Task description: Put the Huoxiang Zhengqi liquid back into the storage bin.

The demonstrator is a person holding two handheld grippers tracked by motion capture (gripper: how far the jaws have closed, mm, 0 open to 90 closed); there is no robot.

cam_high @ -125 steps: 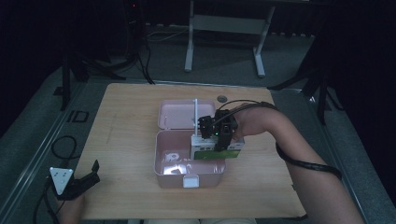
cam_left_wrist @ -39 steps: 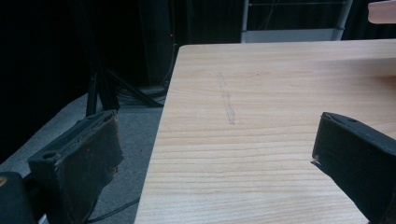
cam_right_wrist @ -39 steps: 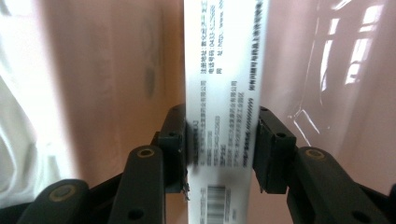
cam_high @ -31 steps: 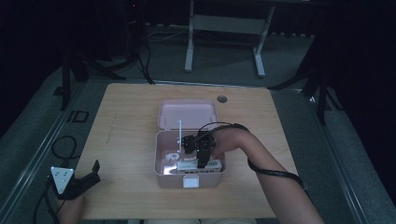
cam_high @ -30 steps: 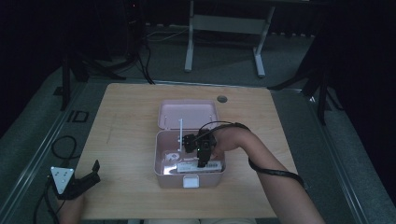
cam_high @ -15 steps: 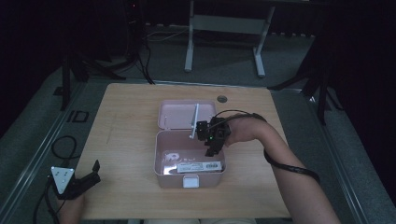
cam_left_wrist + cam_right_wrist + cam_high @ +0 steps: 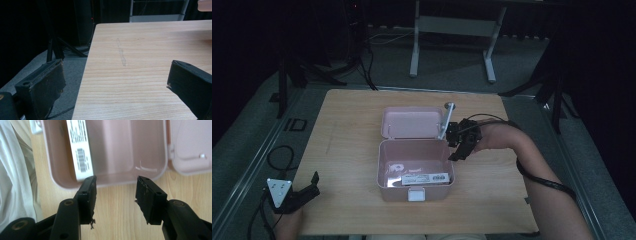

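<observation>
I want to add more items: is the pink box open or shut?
Open. The pink box has its lid folded back flat on the table, showing the inside.

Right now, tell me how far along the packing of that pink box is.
Done: a white labelled packet lies inside the open pink box. In hand: nothing; the right gripper, jaws just opening and empty, hangs above the box's right rim. Left: the lid lies open, probably to be shut. The left gripper rests open at the table's corner.

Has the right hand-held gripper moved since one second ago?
Yes. The right hand-held gripper has left the pink box interior, moving right to its right rim; its jaws have just been opening, empty.
</observation>
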